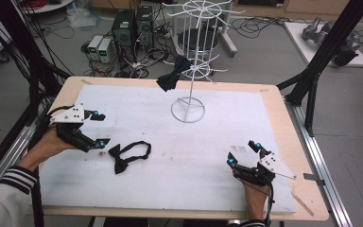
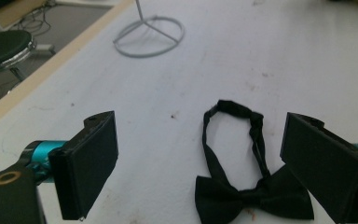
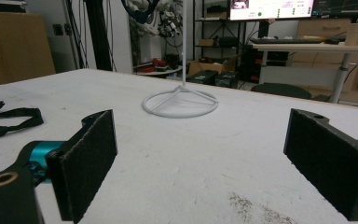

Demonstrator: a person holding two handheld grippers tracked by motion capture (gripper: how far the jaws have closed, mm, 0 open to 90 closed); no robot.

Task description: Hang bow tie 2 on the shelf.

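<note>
Left gripper (image 2: 200,168) at the black bow tie (image 2: 247,186)
Jaws wide apart, gripping nothing; the tie lies flat between them, nearer the right-hand jaw

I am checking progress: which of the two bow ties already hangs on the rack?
The bow tie up on the white rack; the other bow tie lies flat on the table by the left gripper.

Matt black cloth bow tie (image 1: 127,156); white wire stand (image 1: 194,56).
</note>
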